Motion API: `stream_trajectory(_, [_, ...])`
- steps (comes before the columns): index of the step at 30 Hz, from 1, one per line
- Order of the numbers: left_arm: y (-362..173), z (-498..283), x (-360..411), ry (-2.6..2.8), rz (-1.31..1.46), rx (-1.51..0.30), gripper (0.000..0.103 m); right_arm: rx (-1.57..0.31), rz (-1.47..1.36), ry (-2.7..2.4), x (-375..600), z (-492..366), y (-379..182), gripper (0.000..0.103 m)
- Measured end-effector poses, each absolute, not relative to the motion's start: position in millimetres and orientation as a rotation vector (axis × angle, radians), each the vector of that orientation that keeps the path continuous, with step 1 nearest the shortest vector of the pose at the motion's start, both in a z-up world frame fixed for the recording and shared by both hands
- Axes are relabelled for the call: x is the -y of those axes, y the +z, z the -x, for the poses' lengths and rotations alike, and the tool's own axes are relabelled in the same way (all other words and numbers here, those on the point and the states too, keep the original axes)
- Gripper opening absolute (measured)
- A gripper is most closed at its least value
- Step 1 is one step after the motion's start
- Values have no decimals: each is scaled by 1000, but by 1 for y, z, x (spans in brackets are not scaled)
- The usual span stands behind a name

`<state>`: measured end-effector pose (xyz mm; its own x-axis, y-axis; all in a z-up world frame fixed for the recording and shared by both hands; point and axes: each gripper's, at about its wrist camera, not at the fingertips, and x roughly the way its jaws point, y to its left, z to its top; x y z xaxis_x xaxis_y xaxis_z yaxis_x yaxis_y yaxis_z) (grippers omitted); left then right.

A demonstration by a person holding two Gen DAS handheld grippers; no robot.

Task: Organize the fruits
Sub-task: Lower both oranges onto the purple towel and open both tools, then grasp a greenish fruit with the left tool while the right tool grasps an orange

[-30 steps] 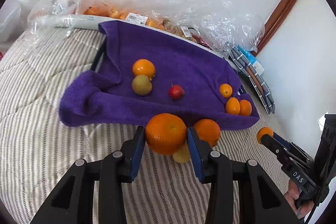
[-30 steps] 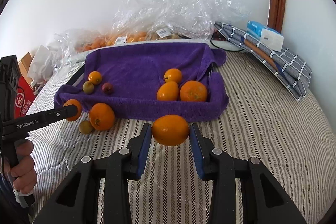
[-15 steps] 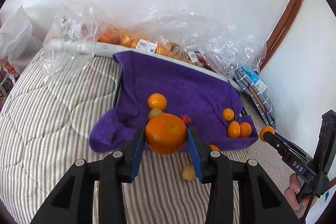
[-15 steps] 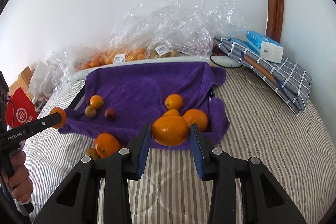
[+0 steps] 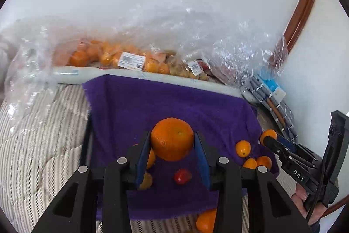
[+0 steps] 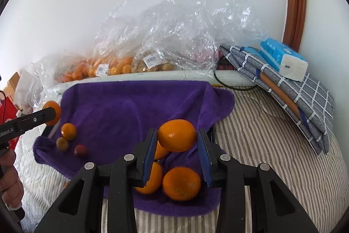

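Left wrist view: the left gripper (image 5: 172, 141) is clamped on a large orange (image 5: 172, 138) at frame centre, held above the purple towel (image 5: 174, 102). On the towel below lie a small red fruit (image 5: 182, 176) and, at lower right, three small oranges (image 5: 242, 148). The right gripper (image 5: 269, 137) enters from the right edge, its tip closed on a small orange fruit, with a hand (image 5: 302, 195) behind it.

Right wrist view: the right gripper (image 6: 177, 139) grips an oval orange (image 6: 176, 135) at centre, over the towel's (image 6: 122, 106) right part. Beneath it rests a round orange (image 6: 181, 183); another lies partly hidden behind the left finger. At left on the towel sit a small orange (image 6: 68, 131), a greenish fruit (image 6: 62, 144) and a red fruit (image 6: 80, 150). Bagged fruit in clear plastic bags (image 6: 174, 36) lines the wall at the top of the frame; a tissue pack (image 6: 283, 59) rests on folded checked cloth (image 6: 305, 97) at upper right.
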<state>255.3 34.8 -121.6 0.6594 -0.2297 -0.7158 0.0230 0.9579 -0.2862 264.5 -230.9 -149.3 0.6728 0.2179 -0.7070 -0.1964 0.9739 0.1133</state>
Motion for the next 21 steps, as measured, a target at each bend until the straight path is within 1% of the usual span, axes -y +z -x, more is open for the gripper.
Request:
stream_trajectory(9, [-151, -275, -13, -136, 210, -919, 39, -878, -3, 219, 232, -277, -180, 38])
stream_trajectory(11, [-152, -274, -12, -138, 205, -913, 39, -877, 14, 216, 230, -274, -180, 40])
stream_trajectory(15, [-149, -273, -12, -145, 191, -945, 39, -875, -9, 214, 230, -258, -169, 42])
stream_trajectory(18, [-133, -258, -19, -141, 193, -888, 39, -837, -29, 248, 225, -233, -151, 47])
stream_trajectory(21, [-116, -239, -37, -124, 210, -843, 43, -806, -17, 298, 210, -207, -137, 48])
